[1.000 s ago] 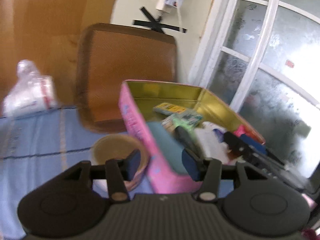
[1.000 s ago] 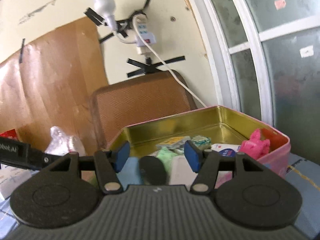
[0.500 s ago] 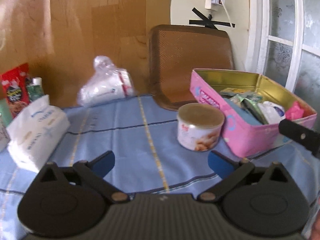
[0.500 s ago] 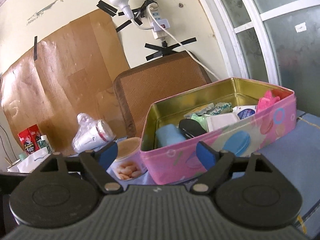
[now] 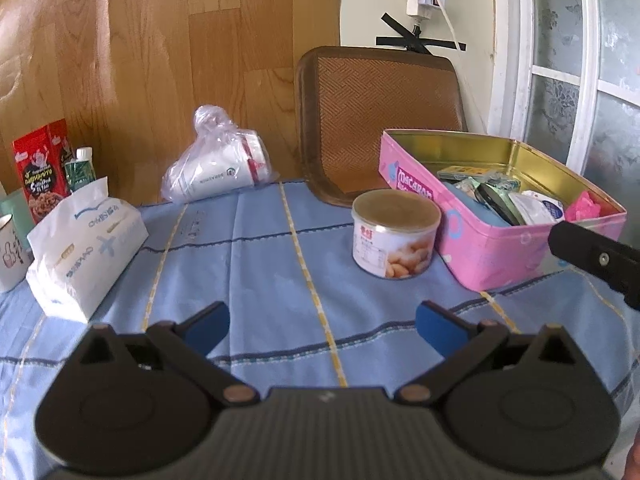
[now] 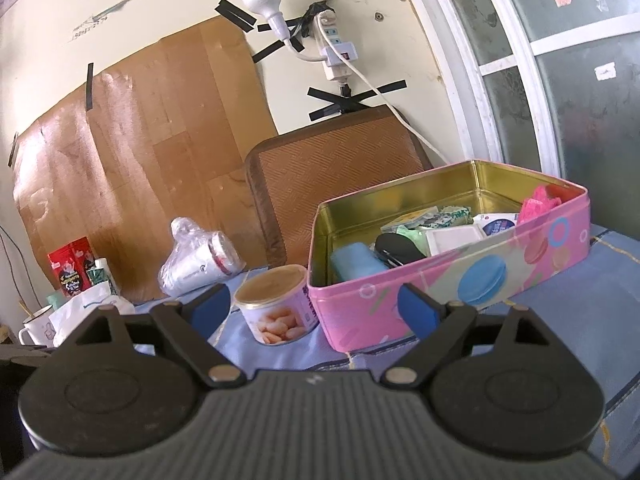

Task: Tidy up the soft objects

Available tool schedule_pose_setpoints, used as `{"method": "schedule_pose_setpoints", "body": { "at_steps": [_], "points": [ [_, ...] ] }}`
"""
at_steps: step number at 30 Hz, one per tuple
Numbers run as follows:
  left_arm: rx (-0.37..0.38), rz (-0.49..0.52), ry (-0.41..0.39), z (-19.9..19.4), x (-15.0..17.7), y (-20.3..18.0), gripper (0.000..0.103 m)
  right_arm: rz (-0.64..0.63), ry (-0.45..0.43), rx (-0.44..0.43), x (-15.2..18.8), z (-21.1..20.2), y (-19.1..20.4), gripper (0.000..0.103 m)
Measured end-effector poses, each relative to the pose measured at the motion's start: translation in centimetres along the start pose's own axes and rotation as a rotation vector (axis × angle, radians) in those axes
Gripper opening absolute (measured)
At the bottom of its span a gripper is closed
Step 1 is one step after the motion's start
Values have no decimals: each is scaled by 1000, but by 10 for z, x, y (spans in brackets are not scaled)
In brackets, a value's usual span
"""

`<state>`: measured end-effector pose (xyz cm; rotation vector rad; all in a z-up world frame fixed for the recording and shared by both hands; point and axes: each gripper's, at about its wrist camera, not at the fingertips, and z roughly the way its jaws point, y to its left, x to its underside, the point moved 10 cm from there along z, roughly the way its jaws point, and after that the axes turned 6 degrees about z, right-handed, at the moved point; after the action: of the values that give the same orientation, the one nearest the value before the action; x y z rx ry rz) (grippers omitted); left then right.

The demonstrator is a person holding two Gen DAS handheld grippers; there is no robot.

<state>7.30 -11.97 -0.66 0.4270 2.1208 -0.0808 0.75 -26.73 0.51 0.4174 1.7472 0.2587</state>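
Observation:
A pink tin [image 5: 500,256] [image 6: 460,280] stands open on the blue tablecloth. Inside it lie a blue soft pad [image 6: 356,260], a black case [image 6: 400,246], white packs and a pink soft piece [image 5: 588,206] [image 6: 538,204]. My left gripper [image 5: 322,320] hangs open over bare cloth, short of a round can [image 5: 394,240] and left of the tin. My right gripper [image 6: 316,308] faces the tin's near left corner and the can [image 6: 276,304]. Its jaws are opening and hold nothing.
A tissue pack [image 5: 84,248] lies at the left, with a mug [image 5: 8,252] and a red box [image 5: 40,168] behind it. A bag of paper cups [image 5: 218,172] and a brown woven mat [image 5: 380,120] stand by the wall. A black bar of the right gripper [image 5: 592,256] crosses the right edge.
Both grippers have opened wide and drawn back from the tin. The left one has swung left, so the tissue pack and table's left side have come into view.

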Motion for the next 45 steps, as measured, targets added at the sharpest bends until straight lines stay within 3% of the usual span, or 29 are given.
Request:
{"method": "schedule_pose_setpoints", "body": {
  "at_steps": [22, 36, 45],
  "points": [
    [25, 33, 10, -6, 8, -12, 103, 12, 5, -1, 4, -7, 0, 94],
    [66, 28, 53, 3, 16, -18, 103, 54, 63, 11, 17, 2, -9, 94],
    [46, 53, 67, 7, 18, -18, 103, 56, 76, 11, 20, 3, -9, 94]
  ]
}}
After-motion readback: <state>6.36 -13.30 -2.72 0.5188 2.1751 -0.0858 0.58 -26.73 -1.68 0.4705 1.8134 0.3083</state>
